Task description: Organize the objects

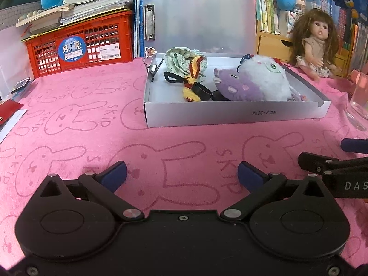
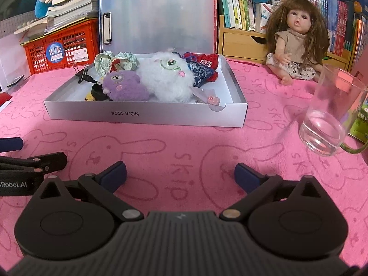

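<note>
An open grey file box (image 1: 230, 115) (image 2: 147, 116) sits on the pink cloth, its lid upright behind. Inside lie a white plush (image 1: 266, 80) (image 2: 170, 78), a purple plush (image 1: 237, 87) (image 2: 126, 86), a green fabric piece (image 1: 184, 62) (image 2: 108, 62), a yellow-red knitted item (image 1: 191, 85), a black binder clip (image 2: 82, 73) and a blue and red pouch (image 2: 202, 69). My left gripper (image 1: 181, 176) is open and empty, low over the cloth in front of the box. My right gripper (image 2: 180, 176) is open and empty, beside it.
A doll (image 1: 317, 43) (image 2: 296, 39) sits at the back right. A clear glass mug (image 2: 331, 112) (image 1: 358, 101) stands right of the box. A red crate (image 1: 78, 43) (image 2: 62, 46) with stacked books stands back left. Bookshelves line the back.
</note>
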